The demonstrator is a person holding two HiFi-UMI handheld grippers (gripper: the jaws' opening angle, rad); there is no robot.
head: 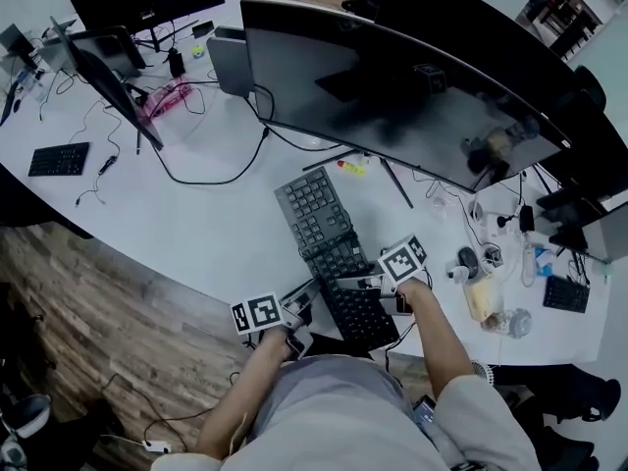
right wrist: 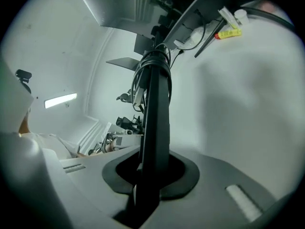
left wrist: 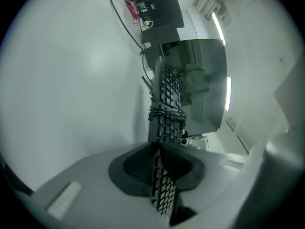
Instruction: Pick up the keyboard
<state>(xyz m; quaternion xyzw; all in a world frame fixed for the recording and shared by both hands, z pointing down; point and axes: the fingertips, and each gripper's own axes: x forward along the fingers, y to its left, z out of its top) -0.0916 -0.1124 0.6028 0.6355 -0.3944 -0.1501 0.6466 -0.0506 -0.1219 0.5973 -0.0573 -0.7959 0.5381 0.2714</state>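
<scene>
A dark keyboard (head: 319, 219) with its cable wound round its middle lies lengthwise across the white desk (head: 196, 234), its near end at the desk's front edge. My left gripper (head: 312, 297) grips the near end's left edge and my right gripper (head: 365, 283) grips its right edge. In the left gripper view the keyboard (left wrist: 167, 104) runs edge-on out of my left gripper (left wrist: 159, 175), pads pressed on it. In the right gripper view the keyboard (right wrist: 155, 104) stands edge-on in my right gripper (right wrist: 150, 175), also clamped. The near end looks raised off the desk.
A wide curved monitor (head: 392, 96) stands just behind the keyboard, with its stand's feet and a yellow tube (head: 351, 168) near the far end. A mouse (head: 468, 260) and clutter lie to the right. A small keyboard (head: 59, 159) lies far left.
</scene>
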